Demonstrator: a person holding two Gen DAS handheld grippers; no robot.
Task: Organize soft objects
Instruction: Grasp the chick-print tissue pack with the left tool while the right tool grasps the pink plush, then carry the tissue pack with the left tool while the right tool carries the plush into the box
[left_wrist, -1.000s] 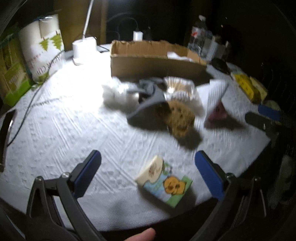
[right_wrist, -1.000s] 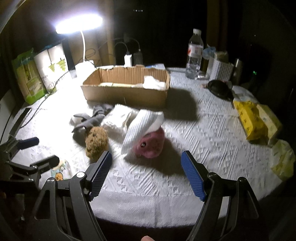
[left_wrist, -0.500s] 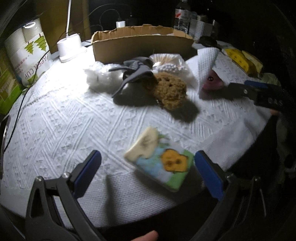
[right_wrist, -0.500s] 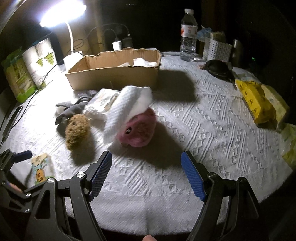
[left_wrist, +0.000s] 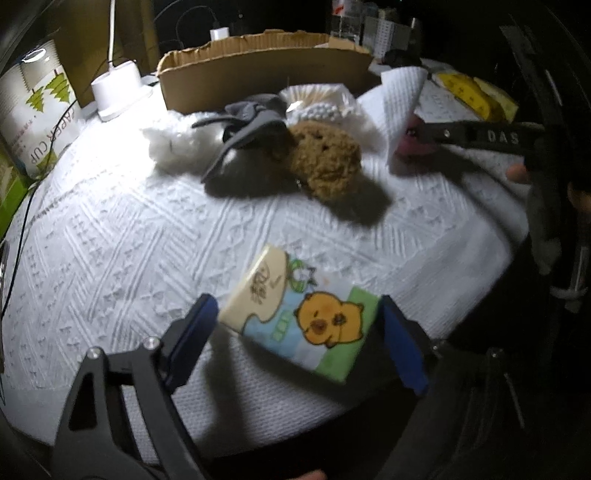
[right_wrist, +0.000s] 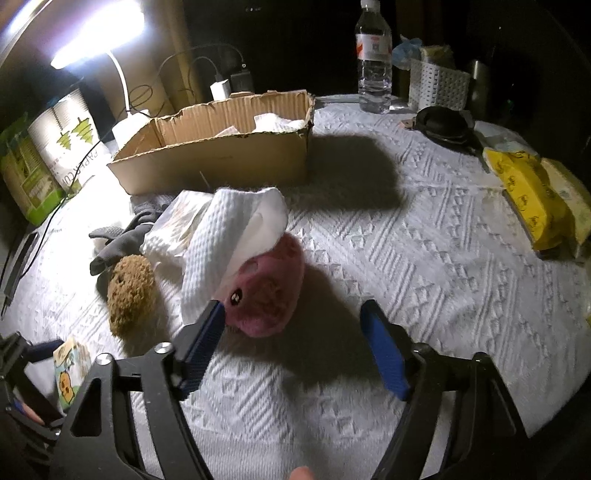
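Left wrist view, left gripper (left_wrist: 295, 328) lower centre, jaws closing astride tissue pack (left_wrist: 301, 314), pads not yet pressing, right wrist view, right gripper (right_wrist: 293, 343) jaws closing, left pad beside pink plush (right_wrist: 269, 295), nothing gripped, cardboard box (right_wrist: 221, 151) upper left.

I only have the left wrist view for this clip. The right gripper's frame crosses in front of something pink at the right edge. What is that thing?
Observer: A pink plush toy with a black eye, half covered by a white paper towel.
Operator: Is the right gripper gripping it?
Observer: No. The right gripper has its jaws closing, and the toy sits just ahead, close to the jaw on the picture's left.
Operator: Anything in the box?
Observer: Yes, white paper lies at the right end of the cardboard box.
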